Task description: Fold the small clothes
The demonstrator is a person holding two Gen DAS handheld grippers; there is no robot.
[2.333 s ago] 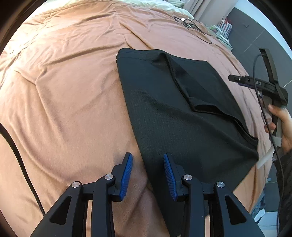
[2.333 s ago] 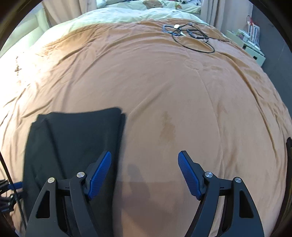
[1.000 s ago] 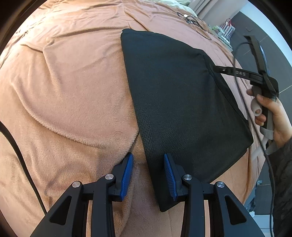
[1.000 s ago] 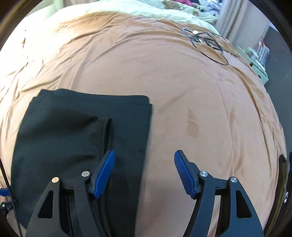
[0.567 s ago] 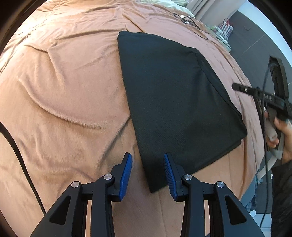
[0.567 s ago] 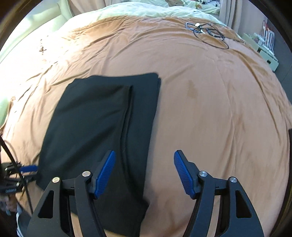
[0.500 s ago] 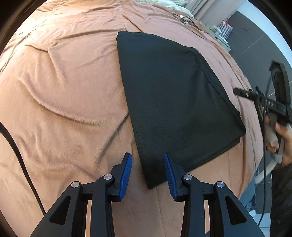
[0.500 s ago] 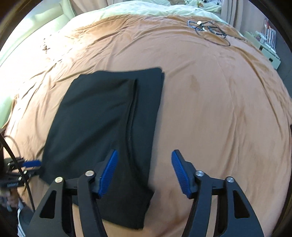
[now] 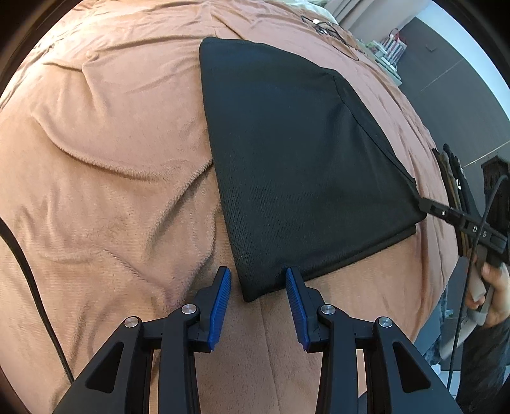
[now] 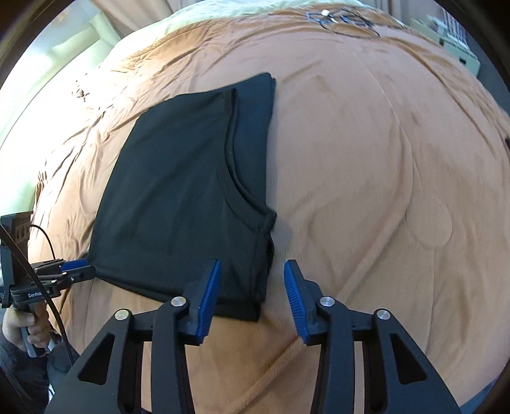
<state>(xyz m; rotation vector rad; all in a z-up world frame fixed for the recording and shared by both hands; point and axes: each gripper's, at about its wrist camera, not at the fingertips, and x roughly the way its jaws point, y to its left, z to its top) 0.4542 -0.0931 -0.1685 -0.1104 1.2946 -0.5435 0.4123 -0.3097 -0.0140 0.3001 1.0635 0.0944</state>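
A black mesh garment (image 9: 296,165) lies folded flat on a brown blanket (image 9: 105,153). Its neckline edge (image 10: 232,165) shows on top in the right wrist view. My left gripper (image 9: 258,274) is open, its blue pads on either side of the garment's near left corner without touching it. My right gripper (image 10: 253,267) straddles the near right corner of the garment (image 10: 191,191). Its jaws are closing and the pads are not pressing on the cloth. Each gripper shows in the other's view: the right gripper (image 9: 446,213) at the cloth's right corner, the left gripper (image 10: 73,270) at its left corner.
Black cables (image 10: 344,19) lie at the far end of the bed. A shelf with small things (image 9: 389,47) stands beyond the bed's right side. A black cord (image 9: 32,286) runs down the left of the left wrist view. Pale bedding (image 10: 79,47) lies behind the blanket.
The right gripper has swung back to the garment's near right corner and its jaws have narrowed. The left gripper has drawn back to the near left corner. The loose flap now lies folded over.
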